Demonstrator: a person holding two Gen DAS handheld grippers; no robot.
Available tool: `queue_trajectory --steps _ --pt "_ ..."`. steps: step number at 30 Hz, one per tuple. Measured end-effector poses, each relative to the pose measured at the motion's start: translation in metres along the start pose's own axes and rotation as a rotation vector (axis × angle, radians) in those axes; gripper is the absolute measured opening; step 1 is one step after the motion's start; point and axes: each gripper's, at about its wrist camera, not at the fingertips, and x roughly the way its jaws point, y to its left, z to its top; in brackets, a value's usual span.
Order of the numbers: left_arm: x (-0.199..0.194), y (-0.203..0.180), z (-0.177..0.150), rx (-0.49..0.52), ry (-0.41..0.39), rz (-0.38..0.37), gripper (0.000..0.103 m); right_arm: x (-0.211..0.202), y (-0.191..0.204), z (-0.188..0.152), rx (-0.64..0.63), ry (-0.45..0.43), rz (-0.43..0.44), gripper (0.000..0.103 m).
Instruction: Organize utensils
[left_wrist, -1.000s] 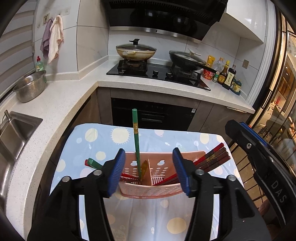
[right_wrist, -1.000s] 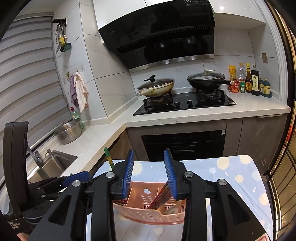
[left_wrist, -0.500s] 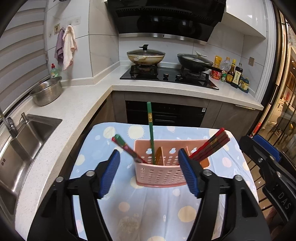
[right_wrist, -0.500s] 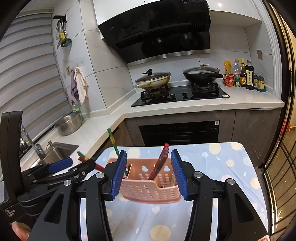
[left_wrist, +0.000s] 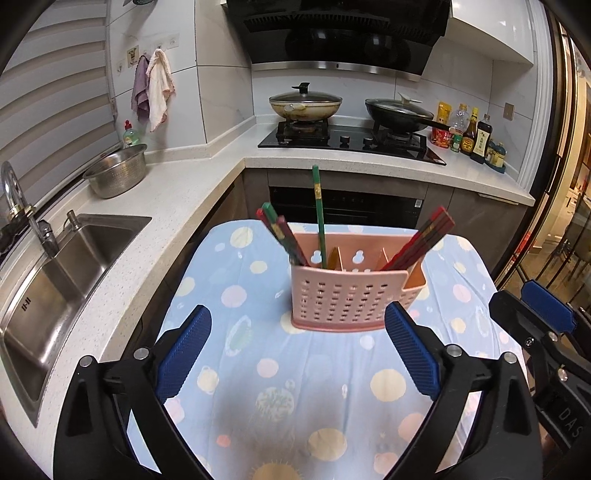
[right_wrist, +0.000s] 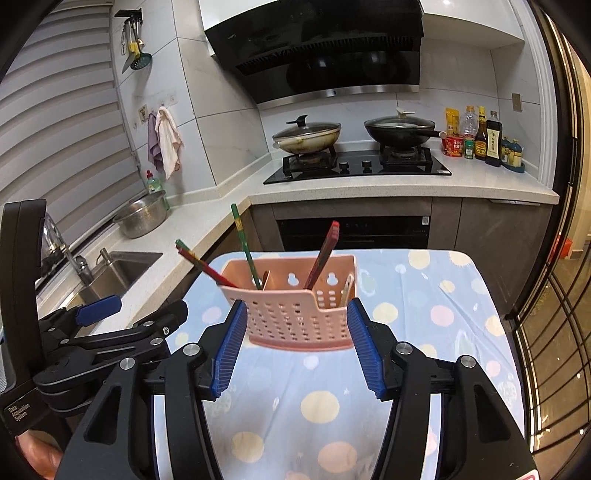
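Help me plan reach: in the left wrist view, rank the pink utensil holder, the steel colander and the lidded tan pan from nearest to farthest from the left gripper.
From the left gripper:
1. Pink utensil holder, straight ahead on the spotted cloth.
2. Steel colander, far left on the counter by the sink.
3. Lidded tan pan, at the back on the stove.

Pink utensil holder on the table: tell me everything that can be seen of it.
The pink utensil holder looks like plastic, with a perforated front wall, a taller back wall with keyhole hanging slots, and inner dividers forming compartments. It stands upright on the dotted blue tablecloth. Red and green chopsticks lean out at its left end, one green chopstick stands nearly vertical, and dark red chopsticks lean right. Neither tool touches it.
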Motion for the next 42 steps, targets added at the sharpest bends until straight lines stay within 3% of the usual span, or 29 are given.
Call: queue_trajectory --steps 13,19,24,42 --pt "-0.007 -0.004 -0.037 0.004 0.067 0.007 0.096 -0.013 -0.001 -0.031 -0.006 0.099 -0.003 0.055" --pt "-0.012 -0.008 -0.050 0.014 0.081 0.006 0.096 -0.018 -0.006 -0.046 -0.003 0.133 -0.014 0.060" --pt "-0.015 -0.011 -0.058 0.022 0.089 0.012 0.096 -0.023 -0.008 -0.055 -0.007 0.137 -0.025 0.070" --pt "-0.027 -0.016 -0.071 0.053 0.072 0.051 0.096 -0.029 -0.009 -0.069 -0.049 0.104 -0.108 0.085"
